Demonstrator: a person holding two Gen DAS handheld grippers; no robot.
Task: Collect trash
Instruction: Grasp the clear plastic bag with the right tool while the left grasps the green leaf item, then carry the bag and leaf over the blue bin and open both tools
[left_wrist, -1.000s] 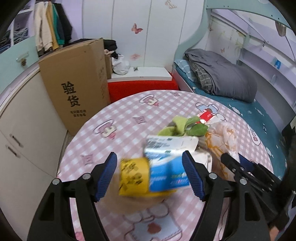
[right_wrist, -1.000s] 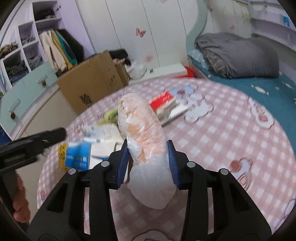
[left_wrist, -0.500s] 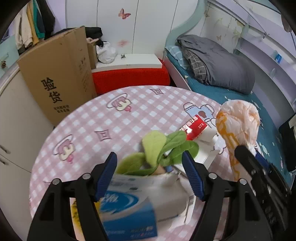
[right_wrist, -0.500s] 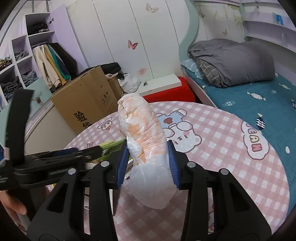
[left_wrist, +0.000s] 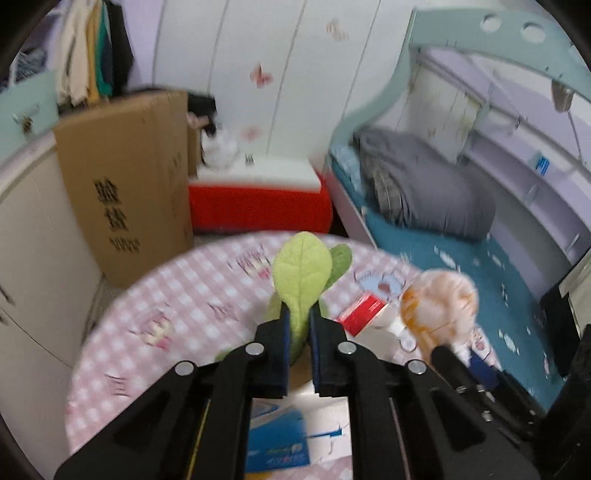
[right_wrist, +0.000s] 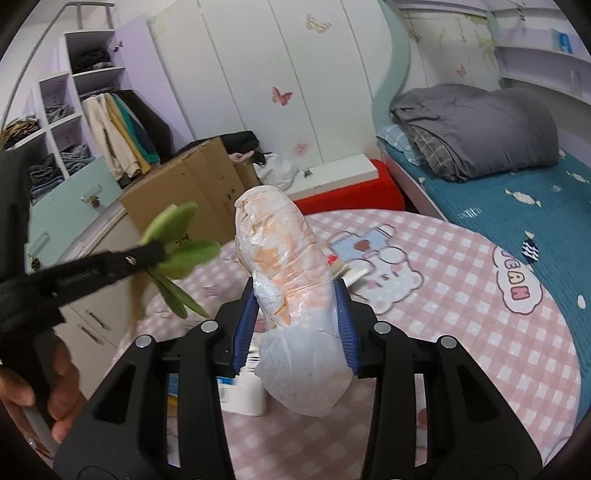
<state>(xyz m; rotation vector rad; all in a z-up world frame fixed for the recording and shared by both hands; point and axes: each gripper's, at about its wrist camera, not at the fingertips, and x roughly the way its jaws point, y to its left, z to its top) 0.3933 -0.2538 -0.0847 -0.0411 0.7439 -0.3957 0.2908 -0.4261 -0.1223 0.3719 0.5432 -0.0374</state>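
Observation:
My left gripper (left_wrist: 297, 321) is shut on the stems of green vegetable leaves (left_wrist: 301, 273) and holds them up above the round pink checked table (left_wrist: 166, 306). The leaves also show in the right wrist view (right_wrist: 173, 243), lifted at the left. My right gripper (right_wrist: 295, 299) is shut on a crumpled white and orange plastic bag (right_wrist: 286, 258), which also shows in the left wrist view (left_wrist: 439, 306) at the right. A blue and white packet (left_wrist: 277, 443) and a red and white box (left_wrist: 362, 314) lie on the table.
A tall cardboard box (left_wrist: 125, 184) stands left of the table beside white cabinets. A red bench (left_wrist: 258, 203) is behind the table. A bed with a grey quilt (right_wrist: 480, 125) lies to the right. White papers (right_wrist: 243, 398) sit under my right gripper.
My left gripper has closed on the green leaves and lifted them off the table. My right gripper still holds the plastic bag, a little higher than before.

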